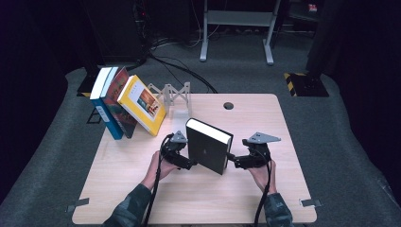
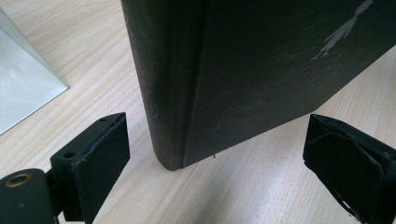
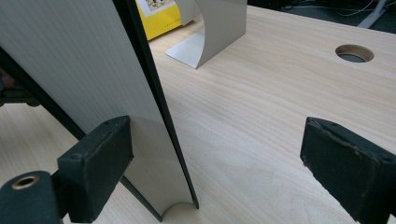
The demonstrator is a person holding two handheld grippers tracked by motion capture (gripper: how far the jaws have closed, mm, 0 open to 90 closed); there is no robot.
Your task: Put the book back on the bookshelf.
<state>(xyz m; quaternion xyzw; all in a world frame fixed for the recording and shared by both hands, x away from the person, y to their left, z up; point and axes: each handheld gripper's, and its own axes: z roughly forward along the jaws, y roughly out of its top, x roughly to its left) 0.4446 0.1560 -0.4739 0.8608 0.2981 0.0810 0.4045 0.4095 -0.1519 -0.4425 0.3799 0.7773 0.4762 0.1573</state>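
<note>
Both tongs are held wide apart: the left tongs are set at the spine corner of the black book, the right tongs at its page edge, and nothing is clamped yet. The book is seen standing upright near the middle of the table, well apart from the leaning row of books and the grey bookend at the far left. Shelving seems barely begun; a grip must be taken and the book carried over to the row.

Black book blocks centre; bare table right; bookend behind.
</note>
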